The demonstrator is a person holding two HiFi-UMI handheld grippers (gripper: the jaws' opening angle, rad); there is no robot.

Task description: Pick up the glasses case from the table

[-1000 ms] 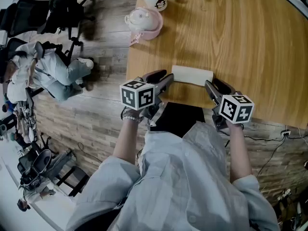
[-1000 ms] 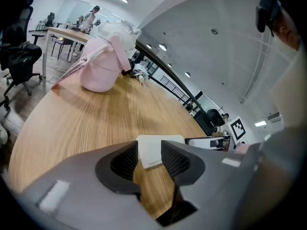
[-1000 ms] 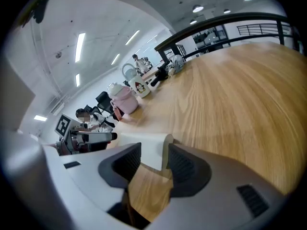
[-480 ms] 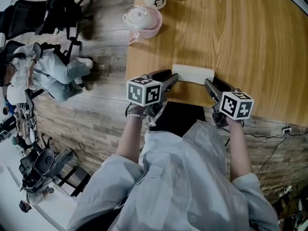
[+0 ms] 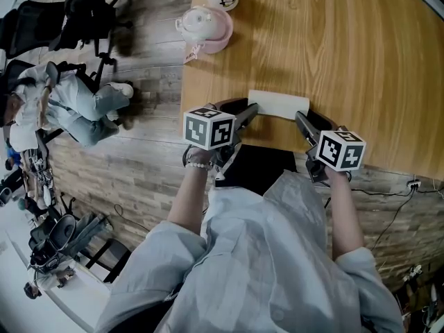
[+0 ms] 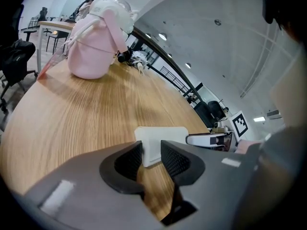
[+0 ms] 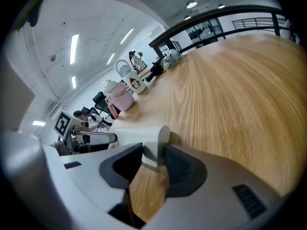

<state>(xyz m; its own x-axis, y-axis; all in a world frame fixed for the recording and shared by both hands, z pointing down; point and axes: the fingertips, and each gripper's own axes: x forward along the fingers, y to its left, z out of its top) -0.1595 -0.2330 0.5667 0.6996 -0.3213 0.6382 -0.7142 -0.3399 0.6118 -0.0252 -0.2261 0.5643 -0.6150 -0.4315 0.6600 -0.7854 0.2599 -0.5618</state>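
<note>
The white, oblong glasses case (image 5: 277, 105) is lying flat near the front edge of the table (image 5: 361, 54). The left gripper (image 5: 250, 109) is slanting down at its left end, jaws apart around that corner. The right gripper (image 5: 302, 120) is slanting likewise, its wide jaws closing around the rounded right end. A pink pot (image 5: 203, 30) is sitting farther along the pale wooden top, beside a plank floor (image 5: 139, 158).

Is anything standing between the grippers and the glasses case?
Nothing visible. The left gripper, jaws open, flanks one end of the glasses case; the right gripper is closing its jaws around the other end.
</note>
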